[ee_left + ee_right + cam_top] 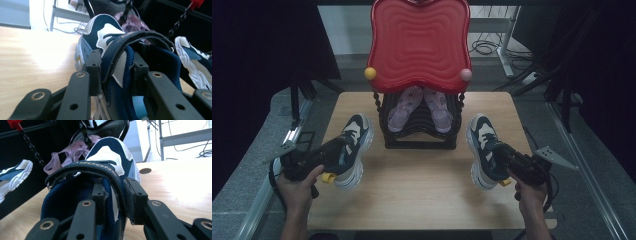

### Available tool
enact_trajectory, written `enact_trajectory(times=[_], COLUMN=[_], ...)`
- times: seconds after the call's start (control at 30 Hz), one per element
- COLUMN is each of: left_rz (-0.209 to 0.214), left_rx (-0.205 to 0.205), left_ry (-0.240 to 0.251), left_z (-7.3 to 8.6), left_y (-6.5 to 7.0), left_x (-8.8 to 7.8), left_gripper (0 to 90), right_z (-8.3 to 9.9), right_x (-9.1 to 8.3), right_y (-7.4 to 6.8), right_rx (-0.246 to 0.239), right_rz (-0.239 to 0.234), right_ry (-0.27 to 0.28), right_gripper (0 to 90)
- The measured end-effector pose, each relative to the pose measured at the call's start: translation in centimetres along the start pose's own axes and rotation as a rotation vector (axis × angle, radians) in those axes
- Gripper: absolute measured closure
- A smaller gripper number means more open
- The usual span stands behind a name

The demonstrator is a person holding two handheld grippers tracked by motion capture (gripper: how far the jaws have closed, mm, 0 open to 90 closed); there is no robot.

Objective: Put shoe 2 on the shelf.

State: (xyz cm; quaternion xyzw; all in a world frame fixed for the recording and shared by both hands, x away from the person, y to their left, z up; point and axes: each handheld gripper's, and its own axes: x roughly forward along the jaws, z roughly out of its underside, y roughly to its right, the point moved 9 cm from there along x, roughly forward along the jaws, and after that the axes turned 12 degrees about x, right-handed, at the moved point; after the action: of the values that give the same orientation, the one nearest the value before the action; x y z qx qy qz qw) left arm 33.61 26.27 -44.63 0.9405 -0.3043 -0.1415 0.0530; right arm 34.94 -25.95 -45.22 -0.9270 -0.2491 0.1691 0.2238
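Two navy and white sneakers flank a black shoe rack, toes pointing away from me. My left gripper (339,150) is shut on the left sneaker (355,132). In the left gripper view one pad sits outside the sneaker's (100,30) side wall and one inside its opening, under the strap, with the gripper (116,72) clamped across the collar. My right gripper (499,156) is shut on the right sneaker (481,136) in the same way. In the right gripper view its pads pinch the outer wall of that sneaker (110,152) at the gripper (116,195).
The black rack (419,142) stands at the back middle of the wooden table (412,195), under a red wavy top (419,42). A pair of pink sandals (404,107) lies inside it. Cables and a metal frame lie on the floor beyond.
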Motion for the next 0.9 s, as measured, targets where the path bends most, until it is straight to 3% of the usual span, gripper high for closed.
enact_trajectory(times=[0.13, 0.3, 0.57, 0.8, 0.9], left_rz=[-0.003, 0.001, -0.006, 0.004, -0.012], left_rx=[0.000, 0.000, 0.008, -0.002, -0.007], left_ry=[0.014, 0.027, 0.034, 0.055, 0.068], left_z=[-0.8, -1.8, -3.4, -4.9, -5.3], left_y=[-0.4, -0.7, -1.7, -2.1, -2.4], left_x=[-0.1, 0.2, 0.6, 1.1, 1.4], left_gripper=[67.5, 67.5, 67.5, 67.5, 67.5], right_z=[-0.8, -2.2, -4.7, -6.2, -6.6], right_x=[0.3, 1.1, 1.5, 1.6, 1.7], right_y=[-0.1, -0.3, -1.7, -1.5, -1.3], right_rx=[0.005, -0.028, -0.063, -0.028, -0.006], right_rz=[0.001, 0.025, 0.014, 0.012, 0.004], right_ry=[0.011, 0.010, 0.025, 0.056, 0.075], right_gripper=[71.7, 71.7, 71.9, 71.9, 71.9])
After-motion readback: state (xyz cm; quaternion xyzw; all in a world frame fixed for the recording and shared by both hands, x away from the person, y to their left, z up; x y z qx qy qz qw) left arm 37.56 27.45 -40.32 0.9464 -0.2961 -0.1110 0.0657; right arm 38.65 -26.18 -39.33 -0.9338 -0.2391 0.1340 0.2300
